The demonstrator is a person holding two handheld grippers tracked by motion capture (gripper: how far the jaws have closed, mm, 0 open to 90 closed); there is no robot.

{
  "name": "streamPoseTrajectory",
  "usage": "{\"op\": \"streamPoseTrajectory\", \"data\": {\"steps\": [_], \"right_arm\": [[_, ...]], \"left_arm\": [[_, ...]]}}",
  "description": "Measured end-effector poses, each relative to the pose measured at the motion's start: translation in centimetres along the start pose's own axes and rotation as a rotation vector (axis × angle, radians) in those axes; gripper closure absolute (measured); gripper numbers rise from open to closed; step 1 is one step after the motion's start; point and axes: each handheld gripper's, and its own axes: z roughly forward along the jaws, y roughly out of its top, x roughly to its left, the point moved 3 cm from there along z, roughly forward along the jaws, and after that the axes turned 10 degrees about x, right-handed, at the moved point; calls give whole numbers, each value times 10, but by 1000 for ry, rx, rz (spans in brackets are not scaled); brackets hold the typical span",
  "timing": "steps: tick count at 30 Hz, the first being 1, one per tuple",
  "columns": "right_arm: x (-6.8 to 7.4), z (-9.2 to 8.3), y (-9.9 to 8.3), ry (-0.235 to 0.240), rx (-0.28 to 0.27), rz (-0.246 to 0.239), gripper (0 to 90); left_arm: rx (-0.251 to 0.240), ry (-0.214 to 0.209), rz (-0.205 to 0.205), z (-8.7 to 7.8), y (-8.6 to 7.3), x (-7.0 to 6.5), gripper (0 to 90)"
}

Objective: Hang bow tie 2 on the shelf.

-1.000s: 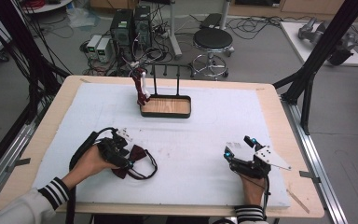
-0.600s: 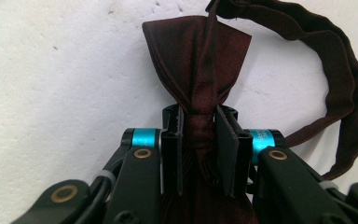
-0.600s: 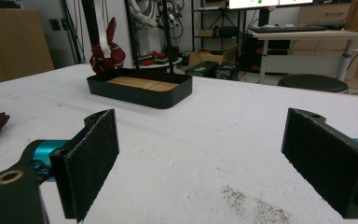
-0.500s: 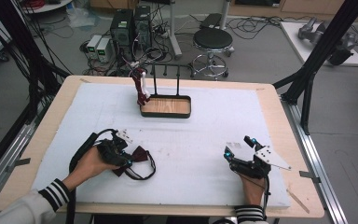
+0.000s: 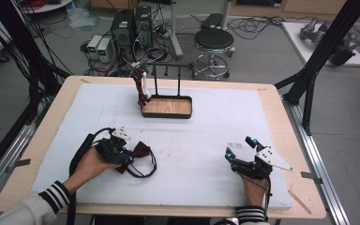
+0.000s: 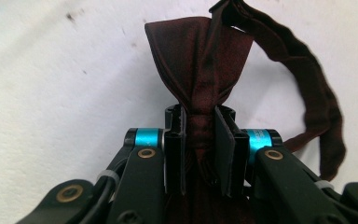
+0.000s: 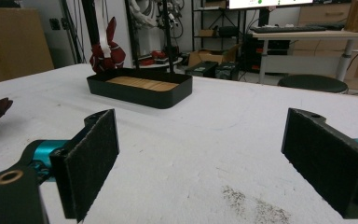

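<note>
Bow tie (image 6: 200, 60): lies near the worktop's (image 5: 206, 126) front-left corner, pinched at its knot.
Left gripper (image 5: 122, 157): jaws just closed, clamped on the knot.
Right gripper (image 7: 205, 163): held wide, empty.
Advice: strap (image 6: 317, 93) to be lifted clear, probably toward the rack (image 5: 166, 86).

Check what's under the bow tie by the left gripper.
The white table cover lies under the bow tie and its strap loop. The left gripper is shut on the knot; the wing nearest the camera is hidden behind its jaws.
</note>
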Motion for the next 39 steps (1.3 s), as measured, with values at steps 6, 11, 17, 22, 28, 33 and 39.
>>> {"op": "streamPoseTrajectory", "data": {"steps": [6,11,17,22,28,33,39], "right_arm": [[0,0,0,0,0,-1,102],[0,0,0,0,1,2,102],[0,0,0,-1,0,0,102],[0,0,0,0,0,0,102],[0,0,0,-1,-1,0,102],[0,0,0,-1,-2,0,102],[0,0,0,-1,-1,-2,102]], "left_arm": [[-84,8,-23,-8,5,3,749],[-150,6,-47,-11,10,3,749],[-227,18,-69,-17,17,5,749],[-287,30,-90,-23,22,6,750],[-328,46,-97,-30,27,8,749],[-391,71,-94,-37,34,10,749],[-445,79,-107,-42,40,12,749]]}}
